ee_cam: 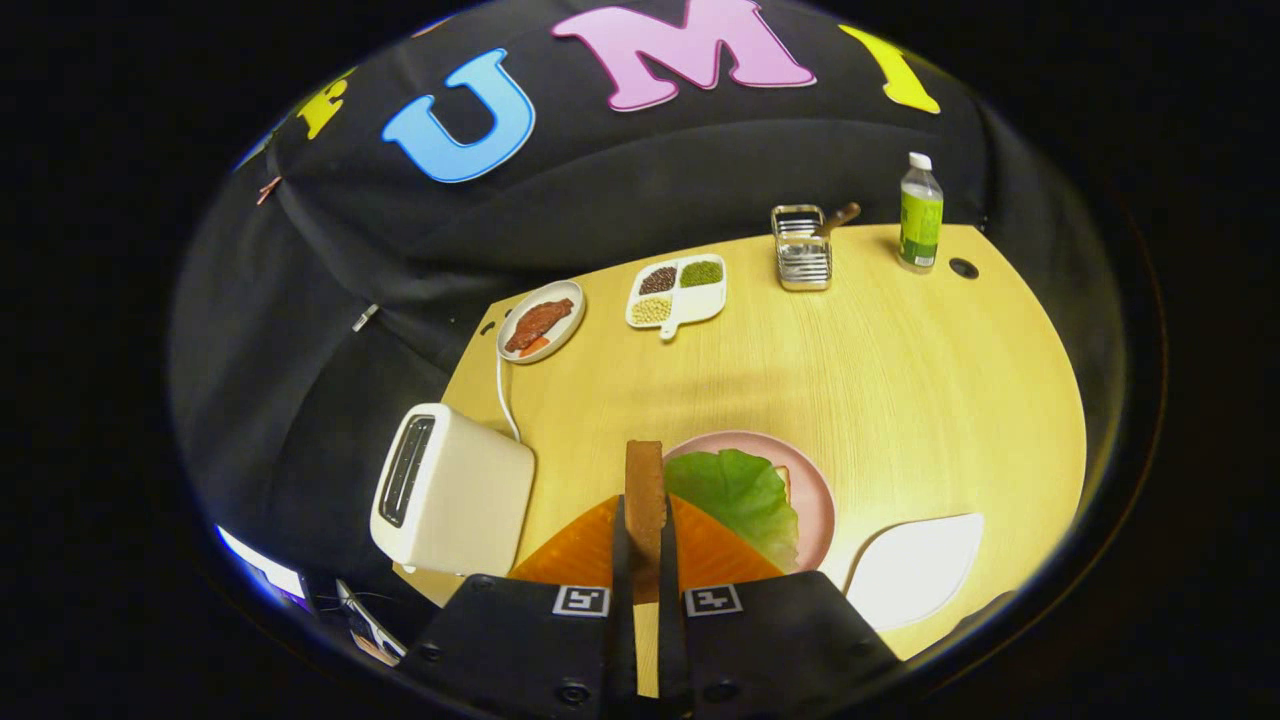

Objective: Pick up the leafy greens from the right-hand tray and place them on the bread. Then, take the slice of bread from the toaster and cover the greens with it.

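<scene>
Now, toaster (452, 492): I see it standing just left of my fingers with its slots facing up; from here the slots look empty, so I judge the slice is already out and I have no reason to go back that way.
Meat dish (541, 321): it sits far beyond the toaster, near the table's back edge, well clear of my path.
Gripper (645, 540): I have both fingers pressed together on the slice of bread, one on each flat face, so the jaws are clamped on it and not free.
Slice of bread (645, 490): I hold it on edge, upright, its brown crust pointing away from me and just left of the greens.
Orange mat (580, 550): it lies under my fingers, partly beneath the plate.
Leafy greens (740, 495): they lie spread on the pink plate (815, 480), just right of my held slice; a pale edge of the lower bread peeks out beyond them, so I judge the first half of the task done.
Step in hand: covering the greens. I want to shift right until the slice is over the leaf, tip it from upright to flat, lower until it rests, and only then part the fingers.
Risk: releasing while tilted could let the slice slide off the leaf.
White tray (915, 570): it lies right of the plate, bare of greens.
Bottle (920, 212): far back right, irrelevant to my move.
</scene>
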